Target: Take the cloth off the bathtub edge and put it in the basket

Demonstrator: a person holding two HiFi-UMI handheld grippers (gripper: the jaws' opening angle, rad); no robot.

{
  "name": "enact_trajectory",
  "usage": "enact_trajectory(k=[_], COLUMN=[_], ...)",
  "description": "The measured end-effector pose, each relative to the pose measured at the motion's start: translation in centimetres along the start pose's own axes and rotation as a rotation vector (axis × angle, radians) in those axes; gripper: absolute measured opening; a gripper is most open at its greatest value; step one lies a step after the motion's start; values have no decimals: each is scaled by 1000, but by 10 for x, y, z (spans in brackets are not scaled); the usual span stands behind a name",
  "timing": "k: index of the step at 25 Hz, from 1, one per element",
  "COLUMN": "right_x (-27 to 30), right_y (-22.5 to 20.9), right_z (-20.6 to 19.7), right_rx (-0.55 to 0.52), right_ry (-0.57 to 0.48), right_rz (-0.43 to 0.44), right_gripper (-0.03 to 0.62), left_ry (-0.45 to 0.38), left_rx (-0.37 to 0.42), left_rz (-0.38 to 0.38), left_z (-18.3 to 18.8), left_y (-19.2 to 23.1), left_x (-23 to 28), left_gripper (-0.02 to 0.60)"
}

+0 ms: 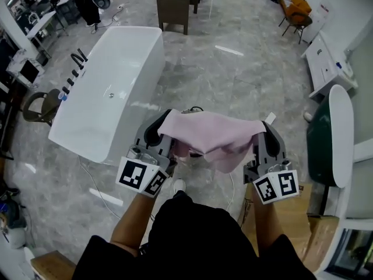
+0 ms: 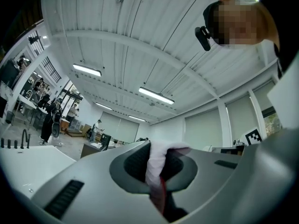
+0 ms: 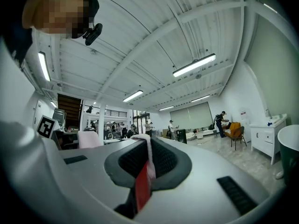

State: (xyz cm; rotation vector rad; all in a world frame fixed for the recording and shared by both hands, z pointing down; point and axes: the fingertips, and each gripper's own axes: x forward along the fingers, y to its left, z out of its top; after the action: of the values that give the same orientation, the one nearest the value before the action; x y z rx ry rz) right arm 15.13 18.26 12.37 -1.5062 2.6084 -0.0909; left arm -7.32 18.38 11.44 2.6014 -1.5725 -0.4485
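Note:
A pale pink cloth (image 1: 211, 135) hangs stretched between my two grippers, in front of my body and above the floor. My left gripper (image 1: 165, 132) is shut on the cloth's left corner, and a fold of the cloth (image 2: 156, 164) shows pinched between its jaws. My right gripper (image 1: 259, 137) is shut on the right corner, with a thin strip of cloth (image 3: 148, 160) clamped between its jaws. Both grippers point upward. The white bathtub (image 1: 113, 86) stands to the left, apart from the cloth. No basket shows in any view.
A black faucet (image 1: 77, 59) rises on the tub's far-left rim. A dark table (image 1: 176, 4) stands at the back. A white vanity (image 1: 326, 66) and a green-and-white tub (image 1: 332, 136) line the right side. A wooden box (image 1: 291, 214) sits at my right.

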Motion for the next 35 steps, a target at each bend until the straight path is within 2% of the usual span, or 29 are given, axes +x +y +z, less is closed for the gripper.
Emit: enact_trajectory(k=[8,15,21,30,35], right_x=[77,120,149,191,205], right_y=[-3,-4,4,-3,-5], right_z=[12,28,40,37,45], right_rx=[-13,-20,-44,-3,-41], right_ry=[-33,-73,-91,-105,-101], right_rz=[-39,-37,53,128,177], right_gripper=[34,34,34,34,34], left_ry=[1,4,-1,17,13], left_rx=[-29,-41,-54,-14,-18], left_rz=[-80,-98,-71,-25,-22], left_z=[4,2,0,-7,-5], left_y=[44,66,76,93,93], left_x=[52,79,94,117,137], left_gripper=[26,26,26,26,26])
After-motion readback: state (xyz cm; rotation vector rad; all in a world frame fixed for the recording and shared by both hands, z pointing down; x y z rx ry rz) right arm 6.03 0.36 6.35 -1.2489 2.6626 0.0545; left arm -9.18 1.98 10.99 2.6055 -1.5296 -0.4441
